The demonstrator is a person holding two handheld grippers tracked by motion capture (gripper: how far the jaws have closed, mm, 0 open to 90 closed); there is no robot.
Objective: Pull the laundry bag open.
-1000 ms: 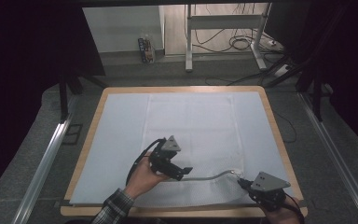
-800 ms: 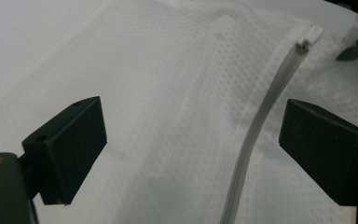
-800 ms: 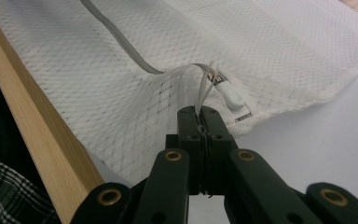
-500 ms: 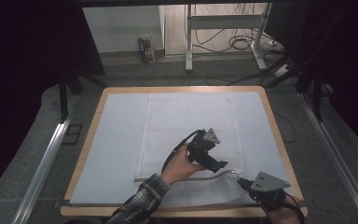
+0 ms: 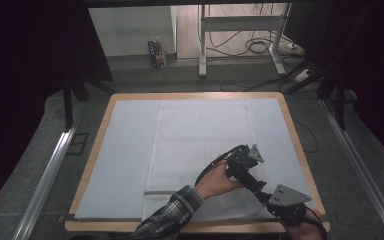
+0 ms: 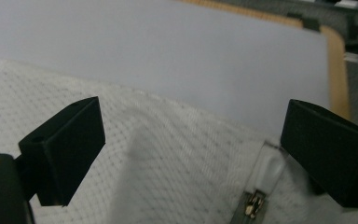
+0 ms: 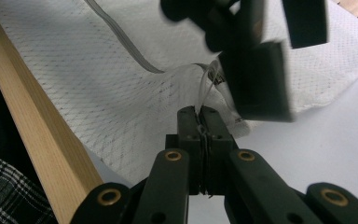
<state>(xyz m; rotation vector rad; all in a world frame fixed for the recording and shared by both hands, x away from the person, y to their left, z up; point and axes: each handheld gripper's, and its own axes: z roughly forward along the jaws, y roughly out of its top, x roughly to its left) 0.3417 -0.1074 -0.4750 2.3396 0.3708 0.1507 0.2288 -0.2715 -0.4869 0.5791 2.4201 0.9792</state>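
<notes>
A white mesh bag (image 5: 200, 145) lies flat on the pale mat, its grey zipper strip (image 5: 160, 192) along the near edge. My right gripper (image 7: 203, 122) is shut on the bag's near right corner by the zipper end and lifts the fabric a little. My left gripper (image 5: 260, 188) hovers just beside it, low over that same corner. In the left gripper view its jaws (image 6: 191, 140) stand wide open over the mesh (image 6: 158, 158), with the metal zipper pull (image 6: 251, 207) between them, untouched. One left finger (image 7: 256, 79) looms close above the right jaws.
A wooden rim (image 5: 300, 145) frames the mat (image 5: 125, 150), and it runs close beside the right gripper (image 7: 32, 121). A plaid sleeve (image 5: 167, 217) reaches in from the near edge. Beyond the table stand a desk frame (image 5: 202, 45) and floor cables (image 5: 260, 47).
The left hand has carried its open gripper to the right along the near part of the bag, up to the right gripper. The right gripper has kept still, shut on the corner.
</notes>
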